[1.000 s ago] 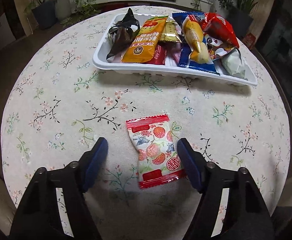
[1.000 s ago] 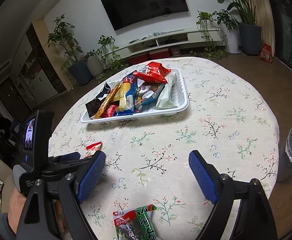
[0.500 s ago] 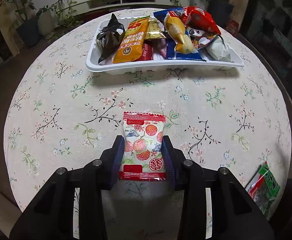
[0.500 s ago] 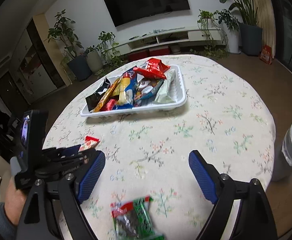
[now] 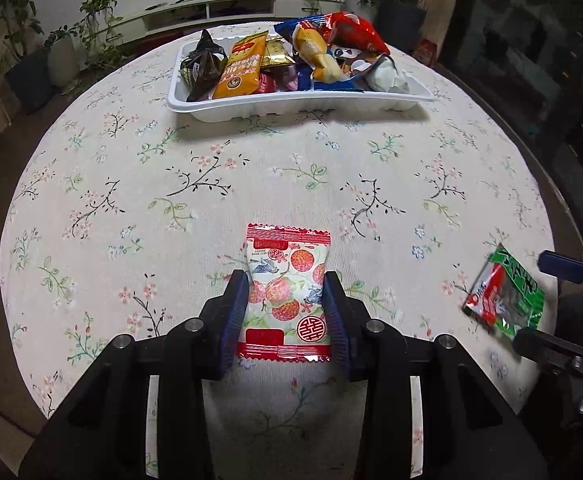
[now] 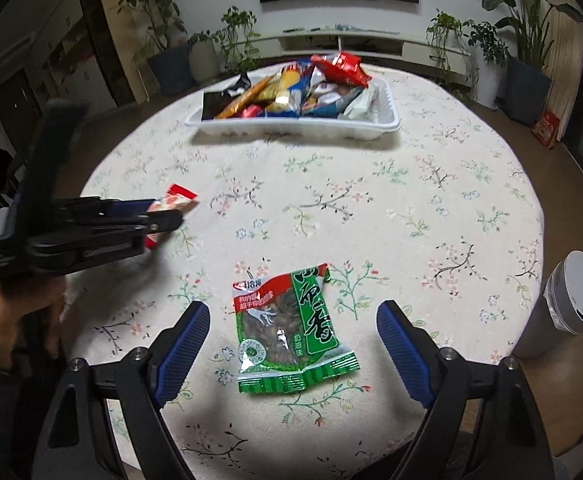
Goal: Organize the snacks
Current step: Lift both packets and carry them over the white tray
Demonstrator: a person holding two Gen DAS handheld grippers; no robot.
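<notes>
My left gripper is clamped on the red-and-white lychee snack packet, both pads pressing its side edges, near my edge of the floral-clothed surface. My right gripper stands wide open, its fingers either side of the green snack packet without touching it; that packet lies flat on the surface. Further out, at the far side, the white tray holds a pile of assorted snack packets.

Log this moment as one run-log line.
left hand-held gripper: shut on lychee snack packet | right hand-held gripper: open over green nut packet | white tray: full
</notes>
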